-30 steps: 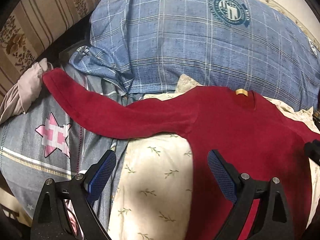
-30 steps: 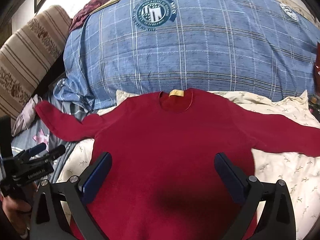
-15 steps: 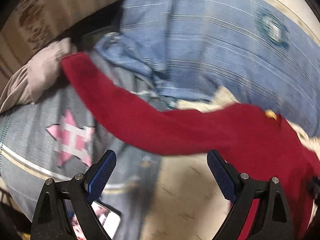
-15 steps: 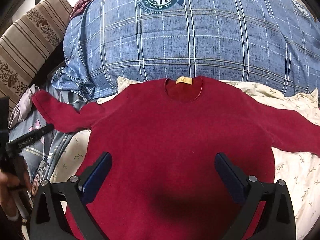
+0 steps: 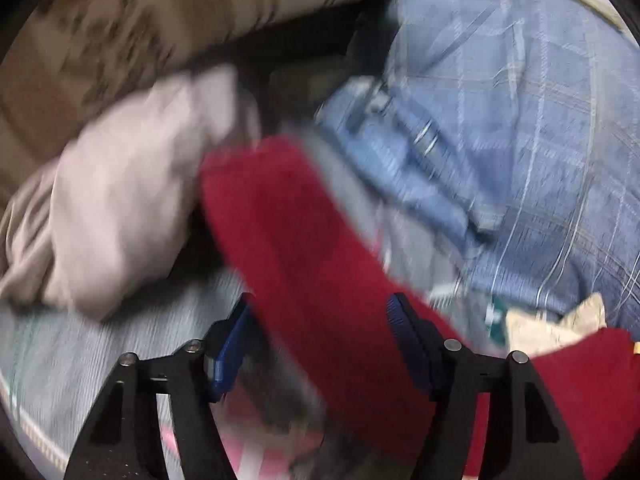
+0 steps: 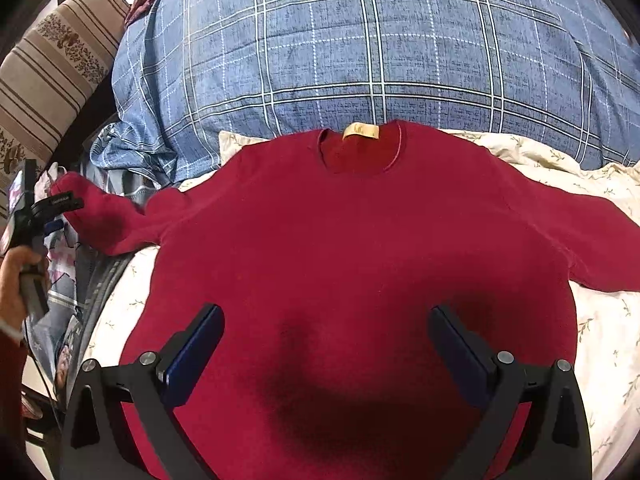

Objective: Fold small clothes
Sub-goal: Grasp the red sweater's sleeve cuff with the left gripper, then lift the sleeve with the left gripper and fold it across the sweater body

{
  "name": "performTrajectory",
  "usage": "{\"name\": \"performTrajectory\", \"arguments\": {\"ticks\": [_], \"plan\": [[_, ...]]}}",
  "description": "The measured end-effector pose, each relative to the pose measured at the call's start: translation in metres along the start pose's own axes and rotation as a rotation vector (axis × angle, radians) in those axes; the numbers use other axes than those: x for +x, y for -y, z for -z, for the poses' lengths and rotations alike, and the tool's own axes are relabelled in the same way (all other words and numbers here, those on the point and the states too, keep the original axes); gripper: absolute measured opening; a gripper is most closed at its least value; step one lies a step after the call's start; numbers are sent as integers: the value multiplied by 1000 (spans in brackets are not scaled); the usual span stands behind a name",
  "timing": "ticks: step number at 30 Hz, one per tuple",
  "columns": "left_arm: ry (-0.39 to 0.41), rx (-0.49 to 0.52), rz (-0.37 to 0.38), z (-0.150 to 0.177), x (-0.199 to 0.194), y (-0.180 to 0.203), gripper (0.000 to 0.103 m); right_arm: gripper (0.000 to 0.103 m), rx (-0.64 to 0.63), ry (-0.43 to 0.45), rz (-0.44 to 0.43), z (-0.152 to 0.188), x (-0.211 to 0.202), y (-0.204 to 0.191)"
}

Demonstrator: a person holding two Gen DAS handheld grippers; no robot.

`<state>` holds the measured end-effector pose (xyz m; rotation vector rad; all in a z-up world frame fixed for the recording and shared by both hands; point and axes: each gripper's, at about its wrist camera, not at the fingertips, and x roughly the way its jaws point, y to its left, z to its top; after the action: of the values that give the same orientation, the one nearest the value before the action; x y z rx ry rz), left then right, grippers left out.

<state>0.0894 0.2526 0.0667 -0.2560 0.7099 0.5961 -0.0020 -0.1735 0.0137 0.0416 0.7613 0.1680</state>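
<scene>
Bed covered by a cream sheet printed with small green sprigs. Behind it, a large blue plaid pillow bearing a round crest. To the left, a brown striped headboard with floral bands. Grey star-patterned quilt and a pale pink cloth nearby, blurred.

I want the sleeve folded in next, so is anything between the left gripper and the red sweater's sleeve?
Nothing visible blocks it. The sleeve runs between the open fingers of the left gripper, with a pale bundled cloth off to one side by the cuff. That view is blurred, so contact can't be judged.
</scene>
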Motion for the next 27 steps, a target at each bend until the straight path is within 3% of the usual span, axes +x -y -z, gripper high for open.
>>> {"name": "performTrajectory", "arguments": {"ticks": [2, 3, 6, 8, 13, 17, 20, 24, 27], "plan": [[-59, 24, 26, -3, 14, 10, 7, 99, -1, 1, -3, 0, 2, 3], [-82, 28, 44, -3, 18, 14, 5, 95, 0, 4, -7, 0, 2, 5], [-46, 57, 130, -7, 5, 34, 5, 81, 2, 7, -12, -2, 1, 9], [-25, 72, 223, -7, -15, 52, 4, 77, 0, 20, -10, -3, -3, 11], [24, 165, 499, 2, -80, 133, 4, 77, 17, 76, 15, -8, -21, 26], [-14, 236, 712, 32, -114, 214, 4, 77, 65, 112, 44, -13, -34, 48], [-67, 292, 795, 59, -114, 268, 5, 77, 95, 128, 76, -19, -44, 65], [-192, 329, 872, 99, -85, 322, 5, 78, 126, 126, 117, -22, -50, 88], [-262, 392, 867, 119, -49, 354, 6, 78, 154, 108, 148, -22, -49, 107]]}}
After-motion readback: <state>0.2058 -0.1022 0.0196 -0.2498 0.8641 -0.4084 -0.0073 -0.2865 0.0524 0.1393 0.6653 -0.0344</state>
